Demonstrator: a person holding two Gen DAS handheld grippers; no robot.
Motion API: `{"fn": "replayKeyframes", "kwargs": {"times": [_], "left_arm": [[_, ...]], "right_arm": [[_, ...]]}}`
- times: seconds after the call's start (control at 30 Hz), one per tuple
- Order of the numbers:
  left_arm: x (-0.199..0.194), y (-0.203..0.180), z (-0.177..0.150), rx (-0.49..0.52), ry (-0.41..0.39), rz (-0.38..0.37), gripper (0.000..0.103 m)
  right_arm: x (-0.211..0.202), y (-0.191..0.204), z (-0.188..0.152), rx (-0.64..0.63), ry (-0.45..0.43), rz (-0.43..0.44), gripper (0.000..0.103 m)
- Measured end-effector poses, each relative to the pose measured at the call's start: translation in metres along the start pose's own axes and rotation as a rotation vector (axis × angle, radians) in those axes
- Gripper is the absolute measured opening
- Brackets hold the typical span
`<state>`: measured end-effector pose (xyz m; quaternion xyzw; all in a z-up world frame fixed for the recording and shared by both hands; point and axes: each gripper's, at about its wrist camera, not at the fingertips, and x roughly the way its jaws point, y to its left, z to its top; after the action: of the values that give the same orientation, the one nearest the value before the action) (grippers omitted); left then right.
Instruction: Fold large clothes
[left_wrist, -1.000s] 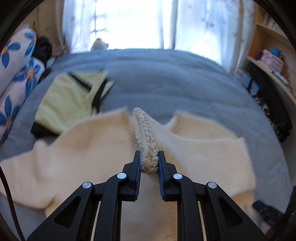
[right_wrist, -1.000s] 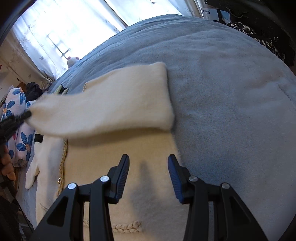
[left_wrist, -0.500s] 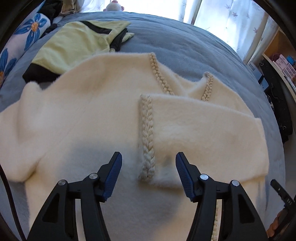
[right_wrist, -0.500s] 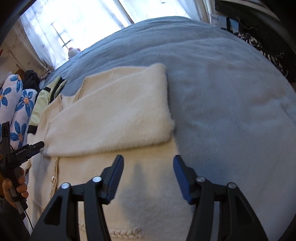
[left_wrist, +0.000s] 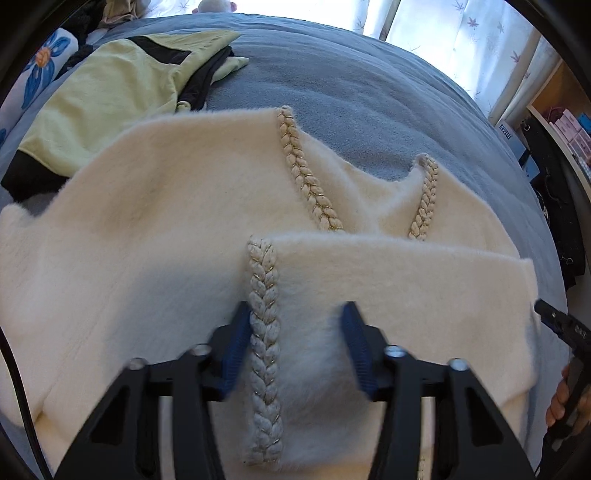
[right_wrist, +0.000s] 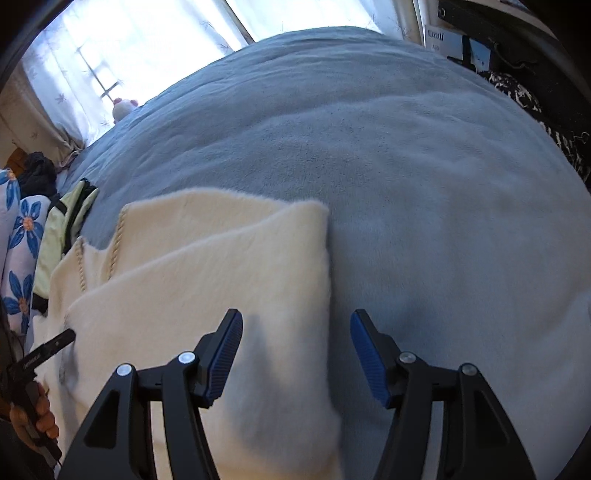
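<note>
Where the grey blanket (left_wrist: 351, 92) covers the bed, the cream cardigan (left_wrist: 147, 240) lies flat on it, 1 sleeve (left_wrist: 388, 280) folded across its front. Beside the cardigan's far corner lies a yellow garment (left_wrist: 110, 92). Left gripper (left_wrist: 295, 343): jaws closing around the sleeve's braided cuff (left_wrist: 263, 332), not yet pressing. Right gripper (right_wrist: 295, 350): jaws wide, straddling the cardigan's edge, holding nothing.

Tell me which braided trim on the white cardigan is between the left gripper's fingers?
The braid on the folded-over sleeve cuff. It runs between the closing left gripper fingers, beside the left pad. The other two braids lie farther up, edging the neckline.
</note>
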<state>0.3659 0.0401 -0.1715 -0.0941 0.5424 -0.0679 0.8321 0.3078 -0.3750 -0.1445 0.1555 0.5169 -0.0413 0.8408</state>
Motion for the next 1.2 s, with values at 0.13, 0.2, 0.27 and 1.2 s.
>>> {"fn": "replayKeyframes", "kwargs": {"times": [0.13, 0.2, 0.27, 1.2], "left_arm": [[0.003, 0.001, 0.007, 0.012, -0.026, 0.031, 0.017], [0.001, 0.002, 0.012, 0.005, -0.047, 0.018, 0.013], [-0.003, 0.001, 0.015, 0.012, -0.083, 0.015, 0.011], [-0.051, -0.062, -0.065, 0.123, -0.104, 0.018, 0.027]], "right_arm": [[0.024, -0.009, 0.013, 0.052, 0.024, 0.047, 0.044], [0.022, -0.006, 0.016, 0.024, -0.001, 0.026, 0.021], [0.014, -0.003, 0.016, -0.006, -0.065, 0.011, 0.016], [-0.040, 0.139, -0.098, -0.311, -0.072, 0.066, 0.030]]}}
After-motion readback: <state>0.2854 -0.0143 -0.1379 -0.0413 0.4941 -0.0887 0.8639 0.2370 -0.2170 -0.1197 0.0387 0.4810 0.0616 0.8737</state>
